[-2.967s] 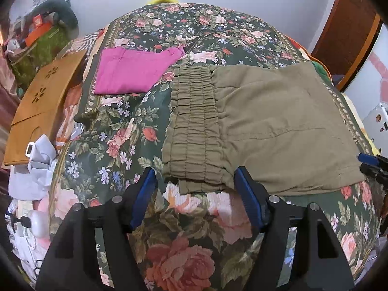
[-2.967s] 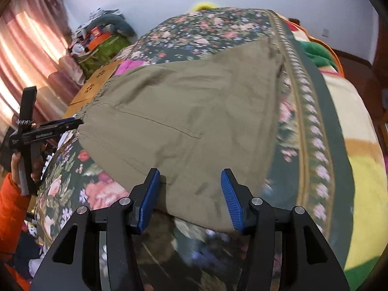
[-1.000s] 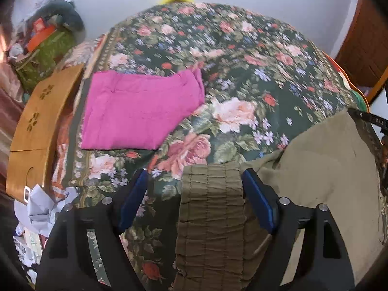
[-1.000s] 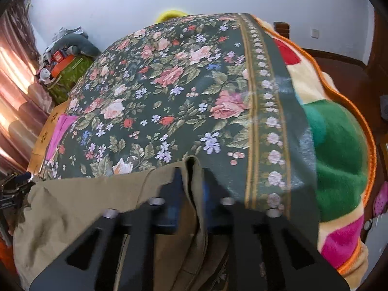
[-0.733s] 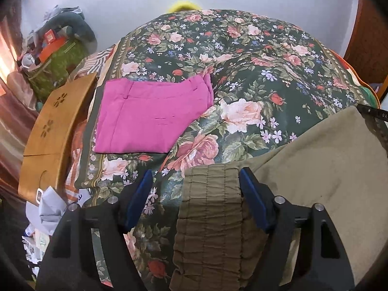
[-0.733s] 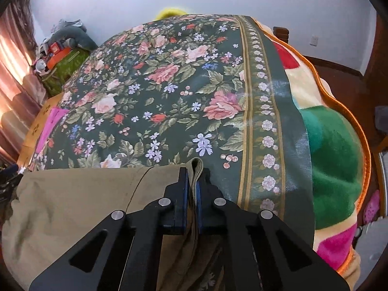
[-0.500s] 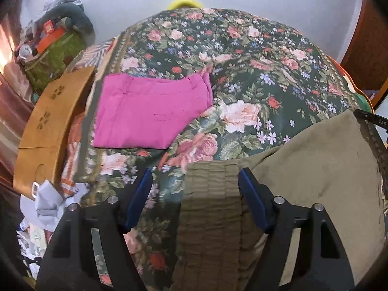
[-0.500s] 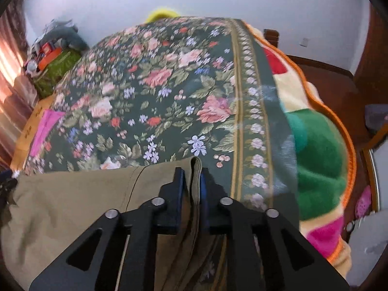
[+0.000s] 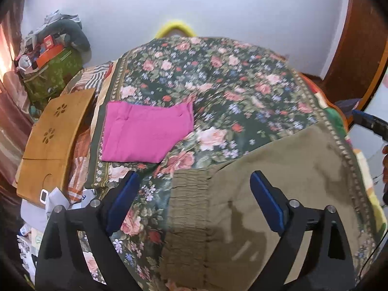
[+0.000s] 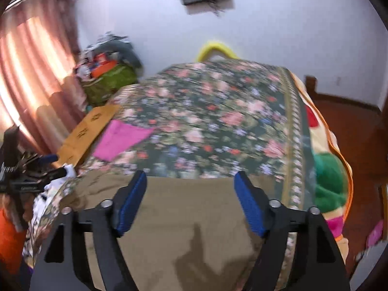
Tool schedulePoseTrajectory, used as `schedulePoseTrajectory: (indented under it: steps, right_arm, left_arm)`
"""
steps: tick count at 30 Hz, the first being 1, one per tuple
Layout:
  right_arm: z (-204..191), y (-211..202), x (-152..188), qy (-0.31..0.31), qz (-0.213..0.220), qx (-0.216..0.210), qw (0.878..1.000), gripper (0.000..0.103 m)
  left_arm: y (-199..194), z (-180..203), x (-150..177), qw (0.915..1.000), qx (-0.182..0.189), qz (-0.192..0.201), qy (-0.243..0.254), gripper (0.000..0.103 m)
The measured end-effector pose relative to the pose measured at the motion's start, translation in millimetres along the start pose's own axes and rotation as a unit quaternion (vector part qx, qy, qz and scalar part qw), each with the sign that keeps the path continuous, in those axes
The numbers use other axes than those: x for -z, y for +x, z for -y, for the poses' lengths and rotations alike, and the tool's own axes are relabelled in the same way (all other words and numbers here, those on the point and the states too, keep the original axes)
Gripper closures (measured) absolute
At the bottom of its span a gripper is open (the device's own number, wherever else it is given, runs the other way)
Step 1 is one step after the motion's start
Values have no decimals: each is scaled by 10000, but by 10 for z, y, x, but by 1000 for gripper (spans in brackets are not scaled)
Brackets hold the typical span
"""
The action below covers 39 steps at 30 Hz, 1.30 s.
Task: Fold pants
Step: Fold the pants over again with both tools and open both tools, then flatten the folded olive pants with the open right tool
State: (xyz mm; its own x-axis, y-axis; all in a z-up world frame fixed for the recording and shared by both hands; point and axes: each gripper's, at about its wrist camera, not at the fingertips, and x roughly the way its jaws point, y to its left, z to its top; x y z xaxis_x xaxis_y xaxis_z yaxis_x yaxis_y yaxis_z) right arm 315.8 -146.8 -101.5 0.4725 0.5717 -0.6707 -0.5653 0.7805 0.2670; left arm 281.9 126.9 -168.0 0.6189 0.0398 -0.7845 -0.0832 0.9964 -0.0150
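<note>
The olive pants (image 9: pixel 266 194) lie folded and flat on the near part of the bed (image 9: pixel 218 77), over its flowered cover, with the gathered waistband (image 9: pixel 189 206) at their left end. Their far edge runs straight across in the right wrist view, where the pants (image 10: pixel 194 218) fill the space under the tool.

The left gripper (image 9: pixel 194 201) hangs above the waistband end with its jaws spread wide; they have just been opening further. The waistband and a stretch of plain cloth show between the blue pads (image 9: pixel 266 206), but below them, and the pads press on nothing. The left pad sits over the cover just beside the waistband, the right pad over the olive cloth.

The right gripper (image 10: pixel 190 203) is also let go, jaws apart, having just been opening. The far edge of the pants lies about level with the tips of its pads (image 10: pixel 249 206), and the cloth under them rests loose on the bed. Its shadow falls on the pants below. This view is smeared with motion.

Each tool shows at the edge of the other's view: the right gripper (image 9: pixel 368 123) off the right end of the pants, the left gripper (image 10: pixel 29 177) off the left end.

A folded pink garment (image 9: pixel 145 133) lies further up the bed to the left, well apart from the pants. A wooden board (image 9: pixel 53 133) lies beside the bed's left edge.
</note>
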Motion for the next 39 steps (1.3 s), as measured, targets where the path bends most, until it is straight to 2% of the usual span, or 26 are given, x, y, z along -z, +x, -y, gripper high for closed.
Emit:
schedulePoseTrajectory:
  steps: [3,7,12,18,20,23,29,39]
  right_arm:
    - [-236,21,29,-152,14,-295,9994,21]
    - [-475,249,115,-272,-265,-559,9977,21]
    - [-692,728,338,-351,-983,-795,9914,21]
    - [-805,1200,619,-446,-1897,-798,9776,21]
    - [-779,1255,689,-347,-2036,-845,9748,18]
    - [-725,1252,730,-245,-2120,-821,9735,13]
    - [-639,1071,835,-160,-2112,-747,9745,10]
    - [-520,582,1176,-54,-2126,-466,9760,9]
  left_arm:
    - [-72,68,16,9999,96,69,56,5]
    - [-61,170,85,9996,192,58,192,3]
    - [137,227,213,9990,250,-230,276,3]
    - [504,232,406,9964,287,-721,351,3]
    - [633,227,475,9945,289,-940,368,3]
    - [746,229,576,9925,327,-1115,386,2]
    - [665,277,649,9924,221,-1051,606,2]
    - [456,183,796,9929,141,-1101,424,2]
